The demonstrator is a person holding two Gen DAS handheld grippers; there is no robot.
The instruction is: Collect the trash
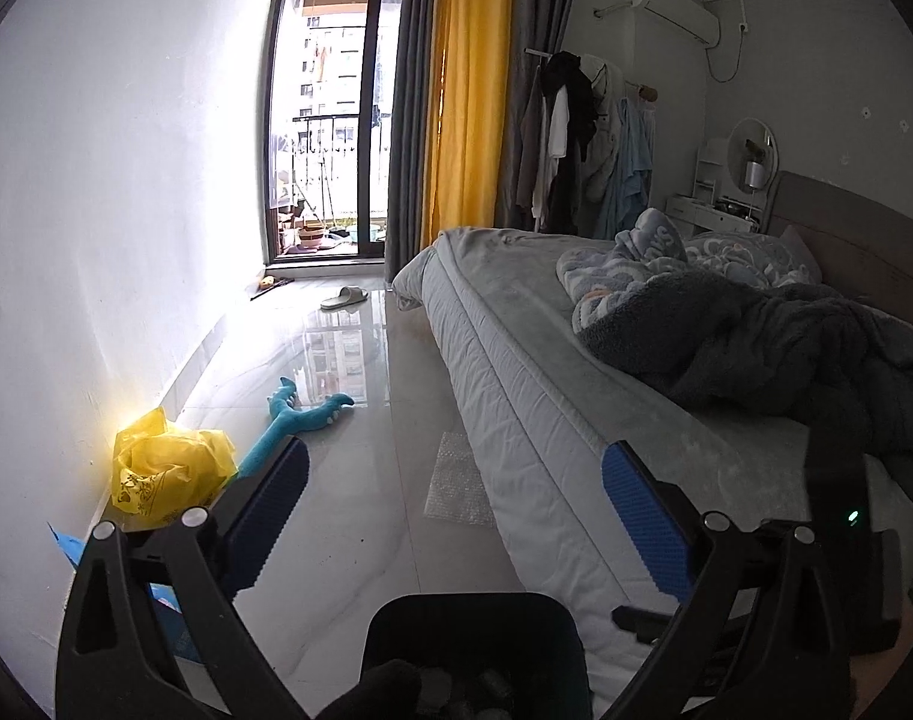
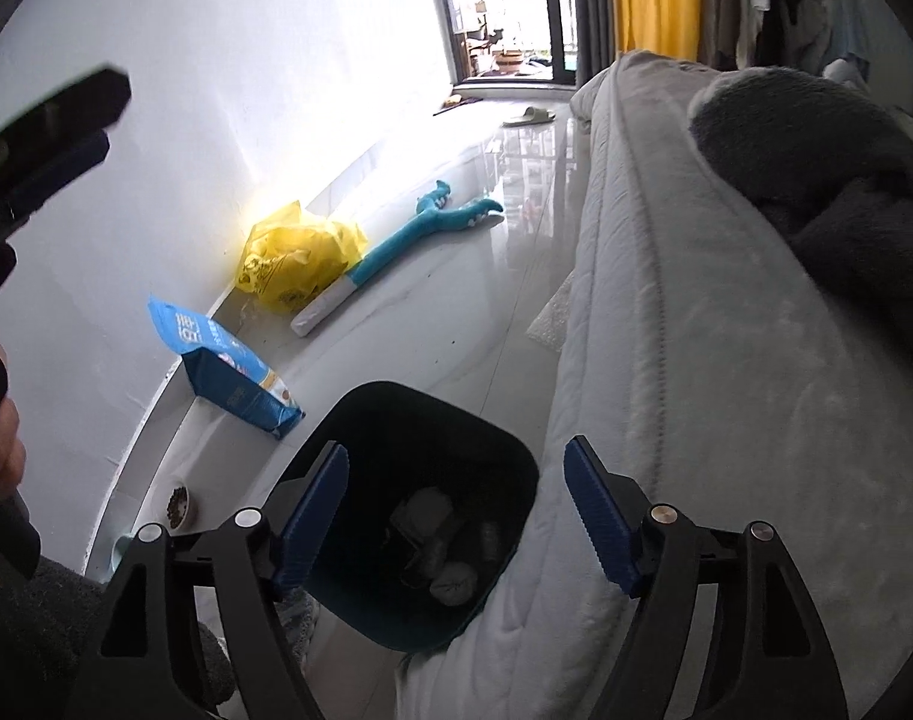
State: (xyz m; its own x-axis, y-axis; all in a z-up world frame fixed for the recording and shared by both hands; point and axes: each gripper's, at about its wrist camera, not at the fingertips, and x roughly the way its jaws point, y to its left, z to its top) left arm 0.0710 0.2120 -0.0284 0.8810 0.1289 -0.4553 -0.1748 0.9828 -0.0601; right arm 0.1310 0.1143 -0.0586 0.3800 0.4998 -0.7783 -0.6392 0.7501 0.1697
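Blue, yellow and grey in a white-walled bedroom

The bin (image 2: 504, 450) is dark teal-black, holding pale crumpled trash (image 2: 453, 585). Beside the white wall (image 2: 216, 90) lie a yellow plastic bag (image 2: 294, 264) with darker print, a blue pouch (image 2: 228, 369) with white lettering, and a turquoise plush toy (image 2: 432, 222). The bed (image 2: 726, 390) is pale grey, its blanket (image 1: 756, 354) charcoal; the curtain (image 1: 468, 90) is yellow between grey panels.

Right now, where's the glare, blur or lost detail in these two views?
Left wrist: the balcony glass door is blown out and mirrors on the glossy pale floor tiles. Right wrist: the white wall is washed out, the dark left gripper is motion-blurred, and the black trash bin is murky inside.
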